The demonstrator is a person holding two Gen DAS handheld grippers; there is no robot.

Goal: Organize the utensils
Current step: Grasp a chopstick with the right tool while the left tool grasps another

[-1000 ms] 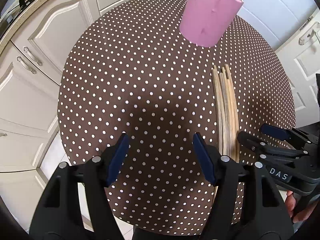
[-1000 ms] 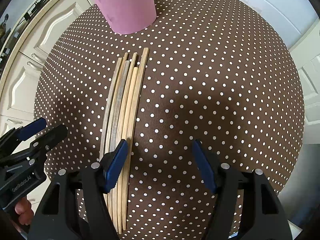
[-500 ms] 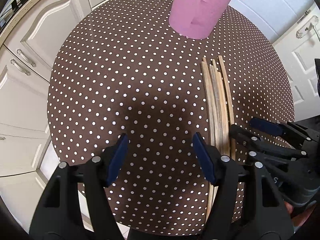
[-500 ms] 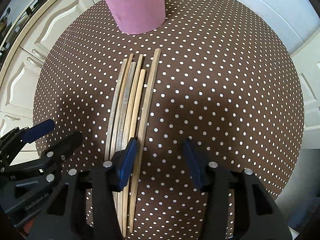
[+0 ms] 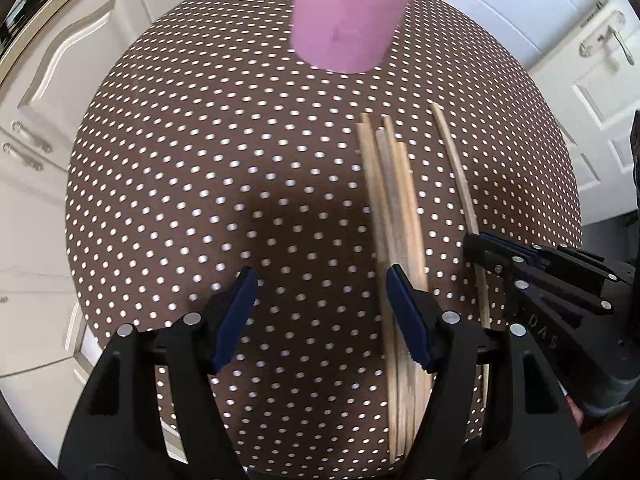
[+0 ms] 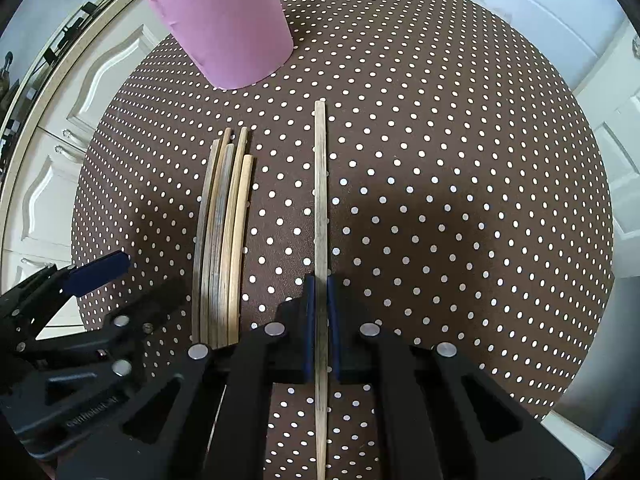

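A round table under a brown polka-dot cloth bears a pink cup with sticks poking out of its top. My right gripper is shut on a single wooden chopstick, which runs straight ahead between the pads, apart from the rest. Several more chopsticks lie in a tight bundle to its left. In the left wrist view my left gripper is open and holds nothing, its right finger over the bundle. The held chopstick and right gripper are at the right.
White cabinet doors with metal handles stand beyond the table's left edge. A white door is at the right. The cloth right of the held chopstick bears only shadow. A hand shows under the right gripper.
My right gripper closed on the rightmost chopstick, which now lies well apart from the bundle. The left gripper drifted toward the bundle and the cup, still open.
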